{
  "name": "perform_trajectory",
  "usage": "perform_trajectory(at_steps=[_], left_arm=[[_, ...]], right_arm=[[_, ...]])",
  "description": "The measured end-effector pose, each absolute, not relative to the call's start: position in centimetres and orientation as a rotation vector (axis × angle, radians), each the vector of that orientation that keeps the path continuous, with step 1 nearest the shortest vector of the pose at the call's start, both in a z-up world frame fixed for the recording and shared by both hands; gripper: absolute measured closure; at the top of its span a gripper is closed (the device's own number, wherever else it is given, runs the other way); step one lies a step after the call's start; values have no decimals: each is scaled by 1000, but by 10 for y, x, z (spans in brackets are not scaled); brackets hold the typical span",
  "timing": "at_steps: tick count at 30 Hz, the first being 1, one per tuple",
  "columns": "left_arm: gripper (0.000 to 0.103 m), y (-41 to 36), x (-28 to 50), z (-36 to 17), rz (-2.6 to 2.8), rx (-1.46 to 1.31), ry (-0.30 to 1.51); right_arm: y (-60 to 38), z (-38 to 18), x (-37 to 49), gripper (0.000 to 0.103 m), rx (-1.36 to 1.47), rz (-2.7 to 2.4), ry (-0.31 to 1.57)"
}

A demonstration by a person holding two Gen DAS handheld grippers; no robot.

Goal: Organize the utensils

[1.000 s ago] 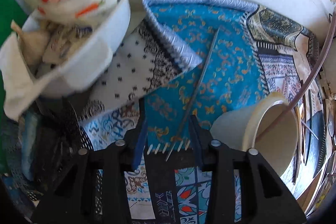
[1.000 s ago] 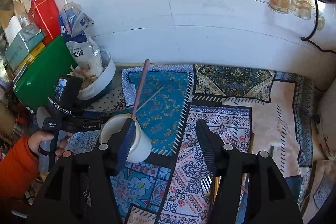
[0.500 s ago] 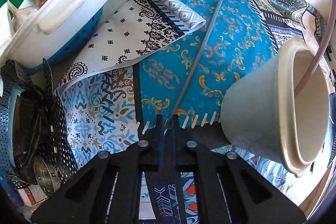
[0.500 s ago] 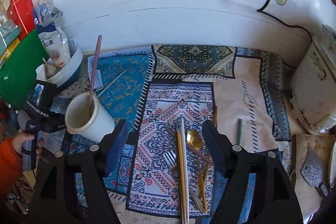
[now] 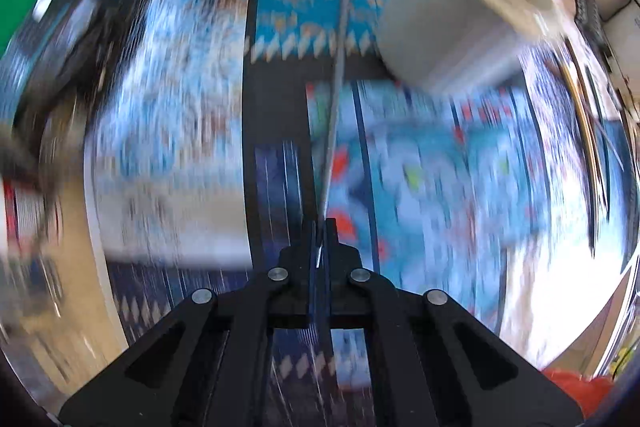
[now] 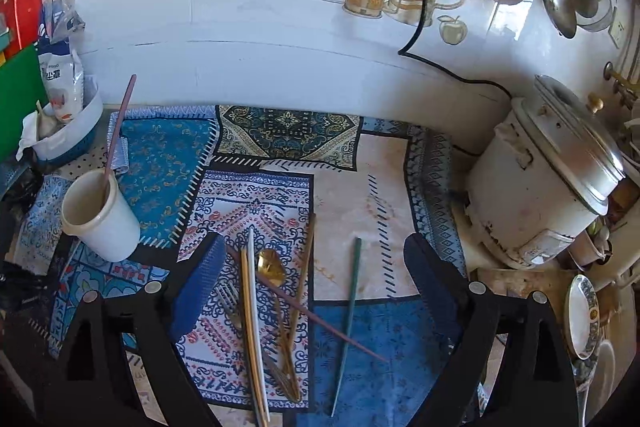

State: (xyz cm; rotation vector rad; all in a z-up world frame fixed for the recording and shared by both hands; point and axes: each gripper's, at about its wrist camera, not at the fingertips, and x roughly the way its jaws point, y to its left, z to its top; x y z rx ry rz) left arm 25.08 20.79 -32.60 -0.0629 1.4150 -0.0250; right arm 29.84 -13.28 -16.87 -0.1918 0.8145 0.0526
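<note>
My left gripper [image 5: 320,227] is shut on the end of a thin grey chopstick [image 5: 338,75], which sticks out ahead of the jaws past the cream cup [image 5: 460,7]. The left wrist view is smeared by motion. In the right wrist view the cream cup [image 6: 100,219] stands at the left with a pink chopstick [image 6: 118,131] in it. My right gripper [image 6: 314,243] hangs over a pile of utensils with its jaws opening and its pads touching nothing. In the pile lie a gold spoon [image 6: 272,267], a white chopstick [image 6: 252,299], a fork [image 6: 228,297], another pink chopstick [image 6: 320,323] and a green chopstick [image 6: 348,307].
Patterned mats [image 6: 256,211] cover the counter. A white rice cooker [image 6: 548,179] stands at the right with a small plate [image 6: 580,315] in front of it. At the back left a white and blue basket [image 6: 68,139] holds bags, beside a green board [image 6: 18,99].
My left gripper closed on the grey chopstick and swept sideways with it. My right gripper swung from the cup to over the utensil pile and spread its jaws wider.
</note>
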Motion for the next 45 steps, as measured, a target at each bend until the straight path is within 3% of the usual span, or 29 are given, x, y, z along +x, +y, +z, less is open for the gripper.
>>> perform_trajectory(at_steps=[9,13,22,25,29,33,36,40,45], left_arm=[[101,198,187,-327,-60,-78,1508],[92,206,210,-319,-28,-98,1459],[88,210,299,-324,-8,-38,1428],[88,211,319,-323,-22,-33,1415],[88,200,354,-325,-36,-14,1411],[98,185,351,-325,-35,9,1403],[99,185,357,-325,-49,-42,1413],[99,208,344,-313,-25,-72,1381],[99,225,316,-261,9,-128,1256]], right_arm=[[-151,-171,282,8,-257,-1,790],[-154,-177,274,8,-252,34,813],[-151,-216,269,11,-167,157,974],[-157,-237,277,20,-77,193,1067],[-163,-264,292,45,30,227,1181],[-159,-281,304,54,116,288,1249],[-146,-288,315,60,90,320,1281],[-129,-296,329,77,48,362,1320],[-124,-305,343,88,7,379,1354]])
